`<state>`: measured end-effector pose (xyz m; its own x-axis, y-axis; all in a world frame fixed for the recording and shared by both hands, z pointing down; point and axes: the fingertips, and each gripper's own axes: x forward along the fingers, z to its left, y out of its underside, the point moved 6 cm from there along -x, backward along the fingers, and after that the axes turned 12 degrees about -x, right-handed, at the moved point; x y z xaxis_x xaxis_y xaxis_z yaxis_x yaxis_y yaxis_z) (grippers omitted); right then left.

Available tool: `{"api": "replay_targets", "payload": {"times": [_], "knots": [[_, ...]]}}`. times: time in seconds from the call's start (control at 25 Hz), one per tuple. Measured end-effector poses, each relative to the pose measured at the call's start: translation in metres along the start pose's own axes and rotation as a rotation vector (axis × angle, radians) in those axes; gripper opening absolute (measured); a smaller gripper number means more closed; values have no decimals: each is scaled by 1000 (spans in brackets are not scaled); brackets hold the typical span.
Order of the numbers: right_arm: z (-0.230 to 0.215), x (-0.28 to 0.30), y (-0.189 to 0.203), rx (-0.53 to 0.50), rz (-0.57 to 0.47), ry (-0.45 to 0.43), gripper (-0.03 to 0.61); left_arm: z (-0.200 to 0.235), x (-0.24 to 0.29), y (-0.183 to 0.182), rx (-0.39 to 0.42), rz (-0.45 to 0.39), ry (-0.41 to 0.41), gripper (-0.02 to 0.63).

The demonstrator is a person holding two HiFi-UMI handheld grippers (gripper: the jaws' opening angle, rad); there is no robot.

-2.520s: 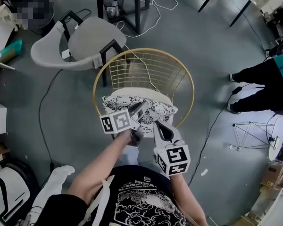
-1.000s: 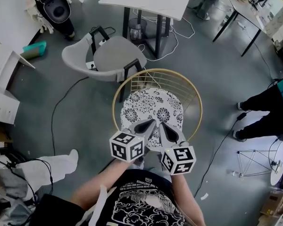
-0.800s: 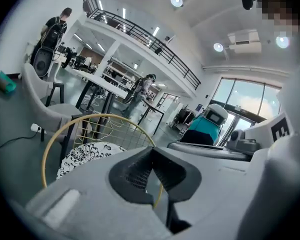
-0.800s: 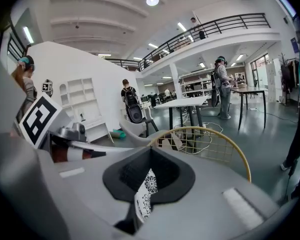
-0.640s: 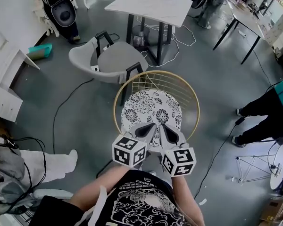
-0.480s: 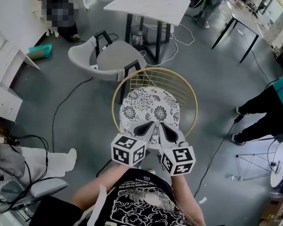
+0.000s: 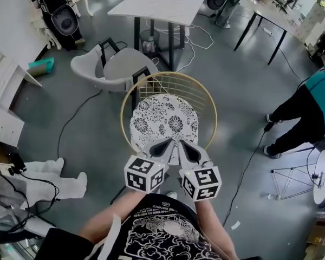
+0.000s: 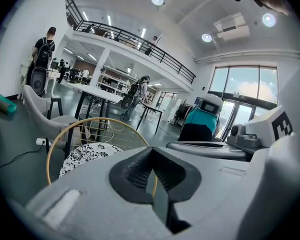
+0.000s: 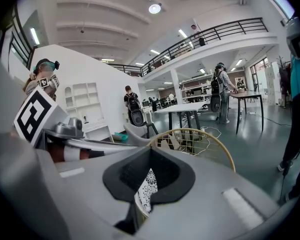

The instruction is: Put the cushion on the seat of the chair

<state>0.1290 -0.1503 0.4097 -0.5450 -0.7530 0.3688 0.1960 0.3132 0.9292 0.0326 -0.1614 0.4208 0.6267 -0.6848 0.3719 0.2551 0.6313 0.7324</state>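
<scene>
floral cushion (image 7: 163, 123) lay flat on gold wire chair (image 7: 208, 99) seat. left hand-held gripper (image 7: 163, 144) and right hand-held gripper (image 7: 185, 146), jaws closed and empty, at cushion's 6 o'clock.

The cushion (image 7: 163, 122) lies on the chair's (image 7: 206, 102) seat. The left hand-held gripper (image 7: 165, 144) and the right hand-held gripper (image 7: 183, 146) hang side by side at its near edge. A second chair (image 7: 116, 69) stands behind-left, a desk (image 7: 157, 5) beyond.

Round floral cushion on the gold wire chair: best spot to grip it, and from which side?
Probably its near edge, approached from the chair's open front. The cushion lies flat on the seat, and the gold wire chair has a back that wraps the cushion's far side and flanks, so only the front rim looks free to pinch from above and below.
</scene>
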Motion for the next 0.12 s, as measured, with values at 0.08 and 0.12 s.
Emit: {"api": "replay_targets", "payload": {"times": [0.08, 0.12], "knots": [[-1, -8, 2, 2, 1, 1, -3, -7, -1, 4, 2, 2, 3, -6], [-1, -12, 4, 3, 2, 1, -3, -11, -2, 6, 3, 3, 4, -6]]}}
